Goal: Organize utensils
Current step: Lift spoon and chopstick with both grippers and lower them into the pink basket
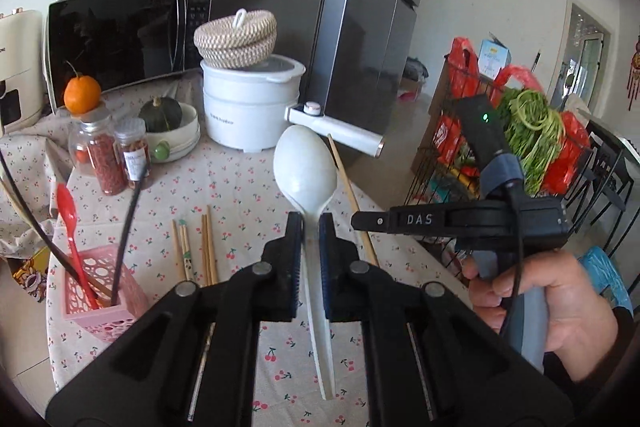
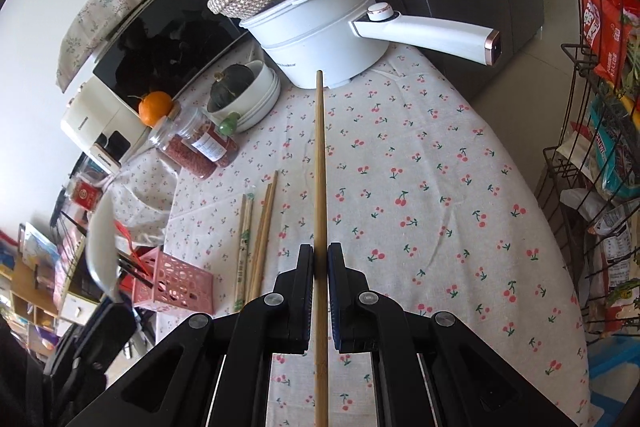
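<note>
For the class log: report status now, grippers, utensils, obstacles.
Left gripper shut on white spoon. Right gripper shut on wooden stick. Pink basket partly filled; chopsticks loose on tablecloth. Nothing blocking.

Beside my pink basket (image 1: 102,301): four chopsticks (image 2: 256,239) lying flat, two spice jars (image 1: 116,155), one red spoon (image 1: 72,227) inside.

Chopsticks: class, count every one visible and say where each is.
5: four chopsticks lie on the tablecloth beside the pink basket, two pairs; one is clamped in the right gripper. The basket may hide more.
</note>
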A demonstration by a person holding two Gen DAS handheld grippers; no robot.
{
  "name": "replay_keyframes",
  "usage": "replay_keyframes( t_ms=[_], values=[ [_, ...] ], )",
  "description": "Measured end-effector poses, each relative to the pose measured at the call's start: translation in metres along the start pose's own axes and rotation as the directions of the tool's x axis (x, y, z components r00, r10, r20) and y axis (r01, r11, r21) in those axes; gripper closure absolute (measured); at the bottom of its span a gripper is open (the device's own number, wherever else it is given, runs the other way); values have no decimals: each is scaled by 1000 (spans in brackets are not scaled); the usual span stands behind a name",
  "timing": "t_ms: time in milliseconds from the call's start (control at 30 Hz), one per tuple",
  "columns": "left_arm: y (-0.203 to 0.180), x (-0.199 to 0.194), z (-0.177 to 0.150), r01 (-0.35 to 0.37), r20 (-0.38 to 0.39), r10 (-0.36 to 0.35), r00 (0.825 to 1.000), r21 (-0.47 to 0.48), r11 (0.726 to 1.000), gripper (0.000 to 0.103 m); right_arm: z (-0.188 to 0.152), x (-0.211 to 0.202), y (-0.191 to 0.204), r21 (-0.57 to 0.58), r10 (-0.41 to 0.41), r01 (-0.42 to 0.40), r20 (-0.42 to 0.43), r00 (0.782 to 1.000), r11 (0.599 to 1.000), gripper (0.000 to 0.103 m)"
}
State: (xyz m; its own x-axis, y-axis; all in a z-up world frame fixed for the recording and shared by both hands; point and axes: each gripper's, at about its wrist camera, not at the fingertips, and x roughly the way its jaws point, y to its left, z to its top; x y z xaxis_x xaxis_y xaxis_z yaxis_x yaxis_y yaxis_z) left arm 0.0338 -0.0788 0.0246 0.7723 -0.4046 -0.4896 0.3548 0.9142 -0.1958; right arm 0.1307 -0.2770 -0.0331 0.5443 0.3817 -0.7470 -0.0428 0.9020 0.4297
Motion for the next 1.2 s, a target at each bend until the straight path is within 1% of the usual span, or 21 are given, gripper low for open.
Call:
replay_keyframes(
  t_ms=[100,167,233,300,400,500,633,733,967,1100,1200],
  values=[
    [17,-29,8,-29,100,30,995,-13,999,93,1,-5,6,-4,7,-7,22,1000,1000,96],
    [35,-40,10,-73,158,77,985,-30,997,93,1,-5,9,-5,8,-8,31,1000,1000,96],
    [55,-46,8,-123,200,135,971,-67,990,93,2,-4,12,-2,14,-14,32,999,1000,96],
    [79,-46,4,-148,229,175,958,-130,980,93,1,-1,15,5,23,-24,29,999,1000,96],
    [106,-43,-4,-181,267,226,937,-182,966,93,1,5,22,8,39,-39,18,999,999,96],
    [119,-33,-11,-210,291,263,920,-200,957,93,-2,11,32,-13,37,-36,8,999,999,96],
    [132,-21,-21,-234,319,294,901,-212,949,93,-7,17,43,-42,29,-30,-6,1000,999,96],
    [137,-9,-27,-257,326,314,892,-206,944,93,-9,18,46,-59,17,-17,-7,1000,998,96],
    [155,8,-34,-259,308,325,894,-239,936,93,-9,22,44,-65,5,-5,-6,1000,998,96],
    [156,12,-40,-259,274,325,905,-250,933,93,-8,23,46,-67,5,-5,1,1000,998,96],
    [156,14,-47,-254,226,312,923,-255,933,93,-8,21,50,-69,15,-14,14,1000,998,96]
  ],
)
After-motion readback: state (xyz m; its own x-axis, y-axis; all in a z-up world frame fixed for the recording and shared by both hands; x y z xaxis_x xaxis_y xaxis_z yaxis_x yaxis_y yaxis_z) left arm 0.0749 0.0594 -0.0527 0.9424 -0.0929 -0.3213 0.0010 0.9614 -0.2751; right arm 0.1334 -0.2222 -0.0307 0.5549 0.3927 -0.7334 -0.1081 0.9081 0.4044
